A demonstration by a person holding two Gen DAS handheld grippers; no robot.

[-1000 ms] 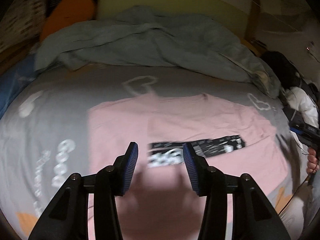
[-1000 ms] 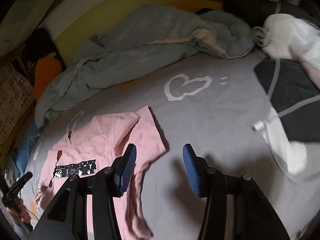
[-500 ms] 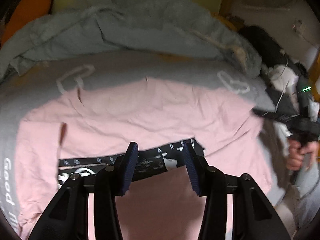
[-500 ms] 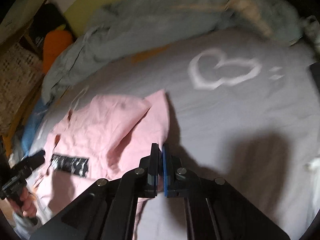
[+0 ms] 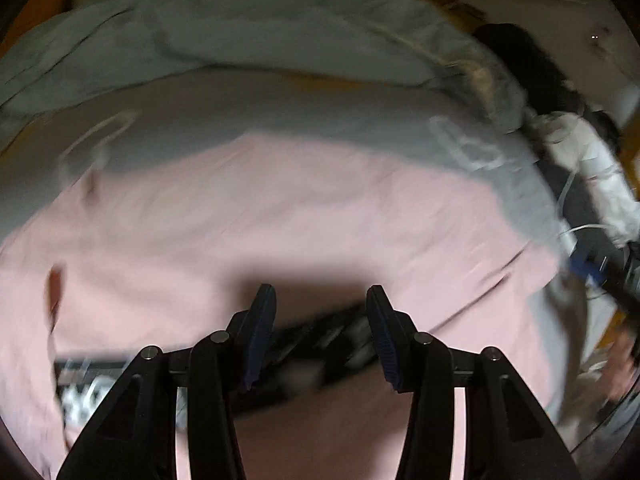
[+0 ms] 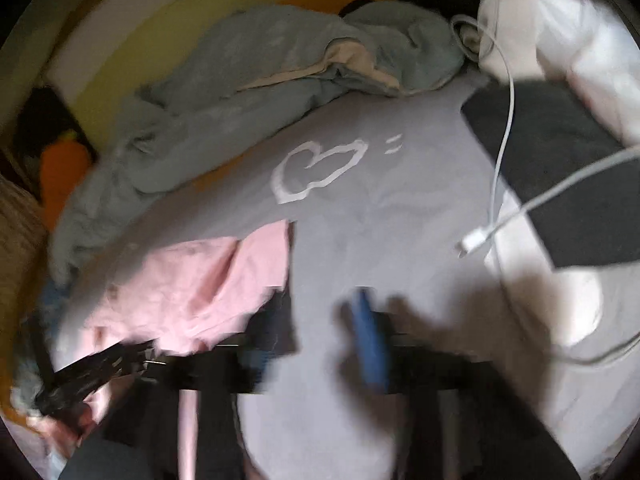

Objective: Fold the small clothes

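Observation:
A pink T-shirt [image 5: 280, 216] with a black printed band lies spread on the grey bed sheet [image 5: 320, 120]. My left gripper [image 5: 320, 332] is open, low over the shirt's middle, the black band between its fingers. In the right wrist view the shirt [image 6: 200, 280] is bunched at the left. My right gripper [image 6: 316, 340] is blurred by motion; its fingers stand apart, the left one at the shirt's right edge, the blue right pad [image 6: 370, 344] over bare sheet.
A crumpled blue-grey duvet [image 6: 240, 92] lies along the back of the bed. Dark and white clothes [image 6: 560, 160] and a white charger cable [image 6: 500, 184] lie at the right. An orange pillow [image 6: 60, 176] sits at the far left.
My left gripper moved closer and lower over the shirt. My right gripper, shut on the shirt's right edge half a second ago, has opened and the shirt's right side is now folded inward.

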